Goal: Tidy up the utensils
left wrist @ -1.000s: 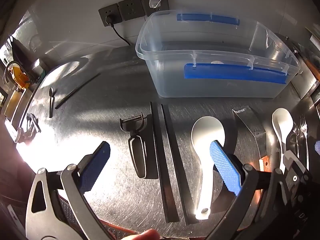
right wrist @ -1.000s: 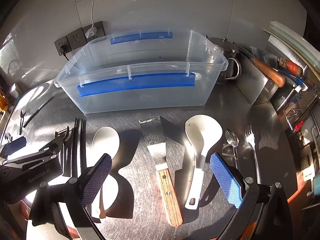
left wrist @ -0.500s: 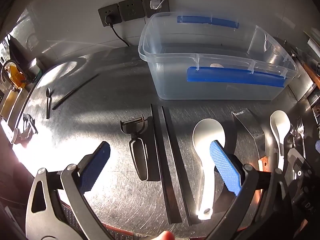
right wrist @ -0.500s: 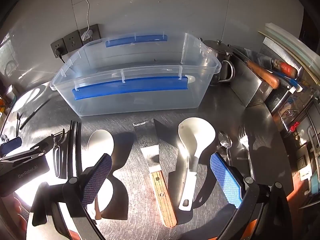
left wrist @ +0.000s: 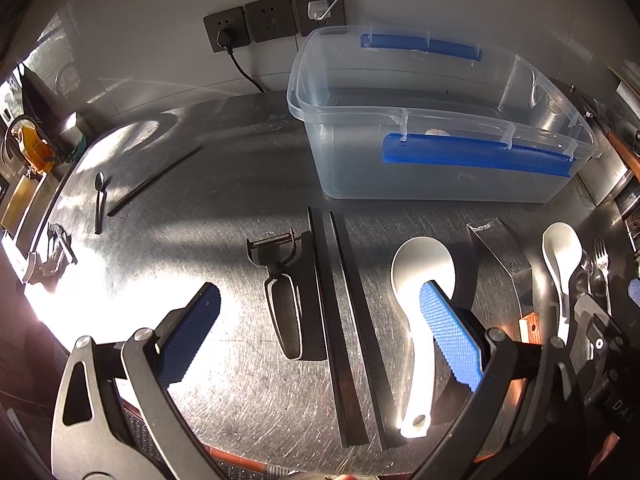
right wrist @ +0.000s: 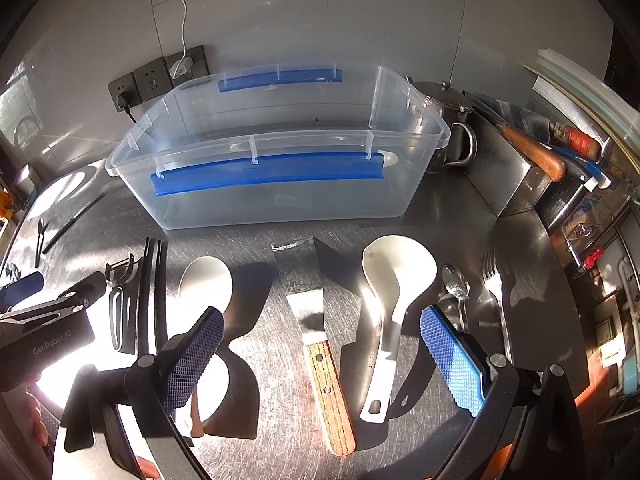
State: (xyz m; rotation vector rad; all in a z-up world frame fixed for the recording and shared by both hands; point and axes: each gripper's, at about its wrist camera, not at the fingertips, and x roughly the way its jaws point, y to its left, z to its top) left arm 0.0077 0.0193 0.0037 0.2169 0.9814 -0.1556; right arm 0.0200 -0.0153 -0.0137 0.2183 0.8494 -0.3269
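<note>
Both grippers hung above the steel table (left wrist: 192, 240) with nothing between their blue pads. The left gripper (left wrist: 320, 332) had its jaws spread wide, and the right gripper (right wrist: 322, 356) was just as wide open.

A clear plastic bin (right wrist: 280, 184) with blue clips stood at the back of the table, near the wall sockets (left wrist: 272, 20). In front of it the utensils lay in a loose row. From the left wrist view, a black peeler (left wrist: 280, 292) lay just beside a pair of black chopsticks (left wrist: 340, 320), which ran side by side toward the bin. Next came a white rice spoon (left wrist: 420, 280), its handle partly hidden behind the left gripper's right pad. In the right wrist view, a spatula (right wrist: 316, 320) with a wooden handle lay near the middle, then a second white ladle (right wrist: 394, 280), then a metal spoon (right wrist: 456, 284) and a fork (right wrist: 494, 284) close together (both small and glinting in the sun).

Far off on the left side of the table lay another small spoon (left wrist: 99, 200) and a single dark chopstick (left wrist: 156, 180), well apart from the main row. A metal pot (right wrist: 444, 120) stood just beside the bin's right end.
</note>
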